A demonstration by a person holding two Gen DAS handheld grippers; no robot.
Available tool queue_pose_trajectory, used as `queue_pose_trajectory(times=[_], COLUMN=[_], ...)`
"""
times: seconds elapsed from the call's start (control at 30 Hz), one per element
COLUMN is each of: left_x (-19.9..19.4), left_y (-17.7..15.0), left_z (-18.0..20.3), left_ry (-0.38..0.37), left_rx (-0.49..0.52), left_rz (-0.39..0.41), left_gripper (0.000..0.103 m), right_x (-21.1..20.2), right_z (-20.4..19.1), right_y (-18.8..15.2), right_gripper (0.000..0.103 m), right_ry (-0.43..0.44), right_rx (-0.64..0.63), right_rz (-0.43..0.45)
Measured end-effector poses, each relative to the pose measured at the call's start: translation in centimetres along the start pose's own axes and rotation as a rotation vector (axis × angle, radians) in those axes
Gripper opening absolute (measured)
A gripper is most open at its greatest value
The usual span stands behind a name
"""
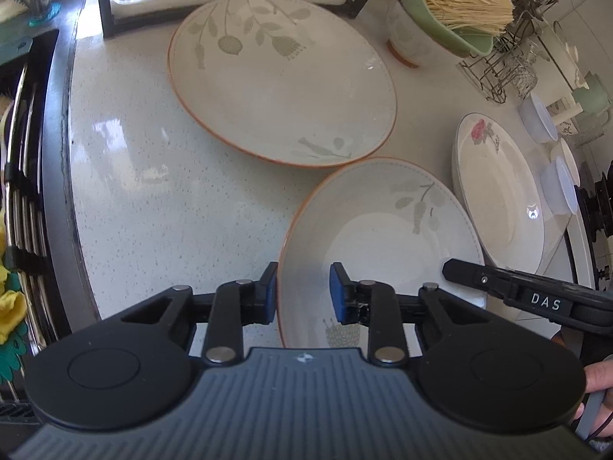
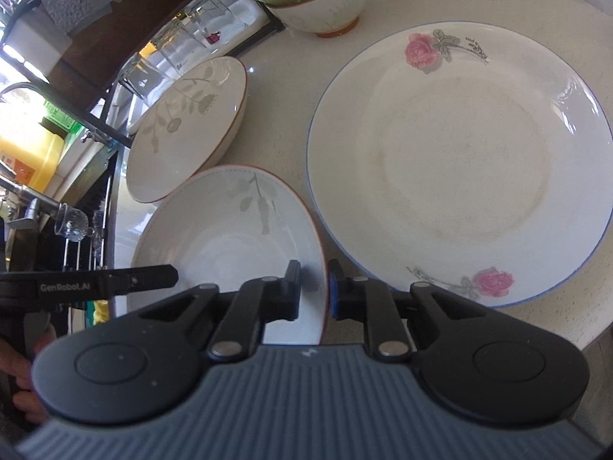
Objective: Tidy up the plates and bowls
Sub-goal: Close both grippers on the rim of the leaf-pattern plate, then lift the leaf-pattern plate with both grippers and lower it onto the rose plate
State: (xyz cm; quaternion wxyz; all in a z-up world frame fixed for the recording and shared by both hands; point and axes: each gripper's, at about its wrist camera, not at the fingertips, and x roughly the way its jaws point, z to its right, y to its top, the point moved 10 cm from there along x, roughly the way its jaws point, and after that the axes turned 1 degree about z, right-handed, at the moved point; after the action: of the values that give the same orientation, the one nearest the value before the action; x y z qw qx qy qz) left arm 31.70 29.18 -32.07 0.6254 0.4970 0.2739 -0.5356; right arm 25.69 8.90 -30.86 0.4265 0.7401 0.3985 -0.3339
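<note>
A pale speckled bench (image 1: 161, 199) runs beside a dark sink (image 1: 23, 176) at one end, with a black-framed rack (image 1: 115, 19) and a wire dish rack (image 1: 498, 73) along the back. On the bench lie a large leaf-patterned plate (image 1: 279, 76) with an orange rim, a smaller leaf-patterned bowl (image 1: 383, 237) of the same set just in front of it, their rims almost touching, and a rose-printed plate (image 2: 459, 161) beside the bowl. Behind them a green bowl (image 1: 440, 19) full of pale thin sticks sits in a white cup-like bowl (image 2: 325, 11). A few small lidded tubs (image 1: 559, 188) stand beyond the rose plate. The left hand-held gripper (image 1: 302, 291) straddles the near-left rim of the leaf-patterned bowl, one blue pad outside the wall and one inside; its jaws are narrowed, but I cannot tell whether both pads press on the china. The right hand-held gripper (image 2: 314, 291) is pinched together on the opposite rim of the same bowl, one finger inside and one outside, next to the rose plate. The bowl rests on the bench between the two.
</note>
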Motion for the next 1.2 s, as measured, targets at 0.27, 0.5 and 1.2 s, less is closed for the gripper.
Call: queue_pose_trajectory(times=[0.27,0.5,1.2], left_x=[-1.7,-2.5,0.9], left_y=[1.8,3.2,8.0], left_z=[0.7,2.0,11.7], left_ry=[0.012,0.009,-0.070], left_rx=[-0.027,-0.055,-0.028], left_rz=[0.039,0.061,0.096], left_gripper=[0.032,0.032,0.032], right_x=[-0.9,-2.6,-6.0], right_z=[0.0,0.4,8.6], right_y=[0.6,2.9,9.3], right_gripper=[0.018,0.018,0.018], right_ry=[0.070,0.115,0.106], right_rx=[0.019,0.057,0.137], right_rz=[-0.022,0.005,0.097])
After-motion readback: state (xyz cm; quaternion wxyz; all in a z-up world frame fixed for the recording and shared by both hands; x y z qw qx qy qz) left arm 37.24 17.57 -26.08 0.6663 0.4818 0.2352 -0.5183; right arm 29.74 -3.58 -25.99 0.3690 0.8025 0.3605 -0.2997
